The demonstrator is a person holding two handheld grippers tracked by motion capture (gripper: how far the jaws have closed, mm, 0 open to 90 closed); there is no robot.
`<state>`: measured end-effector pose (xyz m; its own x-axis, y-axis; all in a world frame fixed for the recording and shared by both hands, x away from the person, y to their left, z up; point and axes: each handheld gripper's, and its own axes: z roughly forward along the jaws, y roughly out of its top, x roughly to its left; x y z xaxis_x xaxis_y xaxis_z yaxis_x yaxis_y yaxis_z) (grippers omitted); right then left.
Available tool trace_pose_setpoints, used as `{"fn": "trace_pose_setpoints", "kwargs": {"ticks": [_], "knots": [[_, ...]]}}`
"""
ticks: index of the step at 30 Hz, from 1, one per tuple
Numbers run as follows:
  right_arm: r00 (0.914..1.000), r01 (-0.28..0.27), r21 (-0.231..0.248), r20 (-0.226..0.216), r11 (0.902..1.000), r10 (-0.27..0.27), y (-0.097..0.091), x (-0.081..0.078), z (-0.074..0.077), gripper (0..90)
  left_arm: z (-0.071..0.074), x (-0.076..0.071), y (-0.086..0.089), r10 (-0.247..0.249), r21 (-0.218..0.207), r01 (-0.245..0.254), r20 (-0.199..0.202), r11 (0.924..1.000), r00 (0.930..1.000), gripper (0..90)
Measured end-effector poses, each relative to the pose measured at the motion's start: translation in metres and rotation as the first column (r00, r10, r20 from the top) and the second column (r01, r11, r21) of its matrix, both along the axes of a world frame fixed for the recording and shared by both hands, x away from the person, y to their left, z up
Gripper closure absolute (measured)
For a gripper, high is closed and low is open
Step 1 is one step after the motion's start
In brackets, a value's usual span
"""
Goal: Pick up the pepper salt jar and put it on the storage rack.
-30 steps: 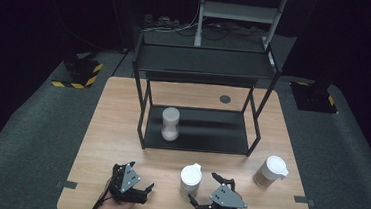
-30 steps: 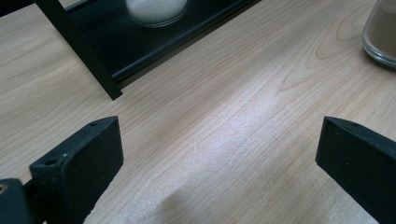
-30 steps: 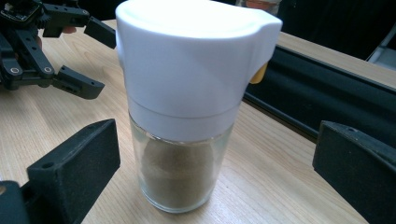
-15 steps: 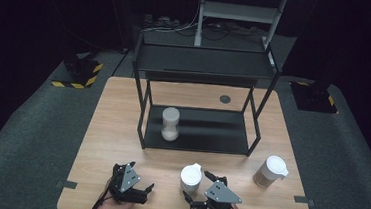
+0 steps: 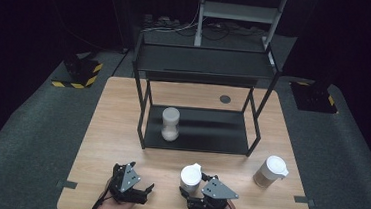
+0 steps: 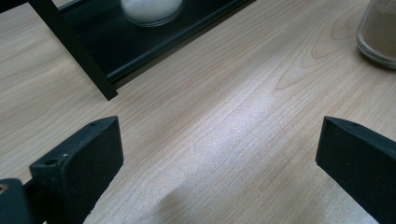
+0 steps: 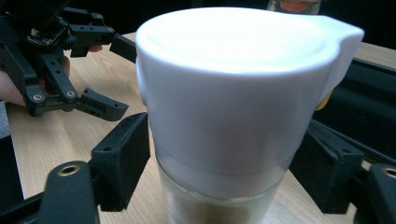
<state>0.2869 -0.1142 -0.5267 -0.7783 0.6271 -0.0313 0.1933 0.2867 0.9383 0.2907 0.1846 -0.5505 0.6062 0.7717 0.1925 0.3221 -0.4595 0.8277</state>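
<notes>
Your left gripper (image 5: 139, 189) is all black: linkage arms w/ round pivot screws, plus a grey 3-cornered plate on top. Its 2 jaws are blunt, matte black blocks, each w/ a small hole near the upper edge. Your right gripper (image 5: 194, 185) is the same build, black frame w/ its own grey plate. Its jaw blocks also have 1 small hole each, and the arms behind them carry round metal rivets. Black cable trails back from each gripper.

Wooden table (image 5: 121, 129), black shelf rack (image 5: 198, 135) holding one jar (image 5: 170, 124), two white-lidded jars (image 5: 189, 179) (image 5: 270, 171) on tabletop
</notes>
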Motion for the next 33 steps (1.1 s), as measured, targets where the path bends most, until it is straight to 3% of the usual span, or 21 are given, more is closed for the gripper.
{"fn": "trace_pose_setpoints", "kwargs": {"ticks": [7, 20, 33], "knots": [[0.9999, -0.002, 0.023, -0.014, 0.9997, 0.002, 0.000, 0.004, -0.001, 29.1, 0.000, 0.000, 0.000, -0.002, 0.000, 0.002, -0.002, 1.0000, 1.0000, 1.1], [0.9999, -0.006, 0.031, 0.009, 0.9995, 0.006, 0.000, 0.004, -0.003, 30.3, 0.000, 0.000, 0.000, -0.006, -0.003, 0.006, -0.002, 1.0000, 1.0000, 1.1], [0.9982, 0.057, 0.031, 0.016, 0.9979, -0.058, -0.012, 0.009, 0.000, 30.3, 0.000, 0.000, 0.000, -0.009, -0.002, 0.009, -0.003, 1.0000, 1.0000, 1.1]]}}
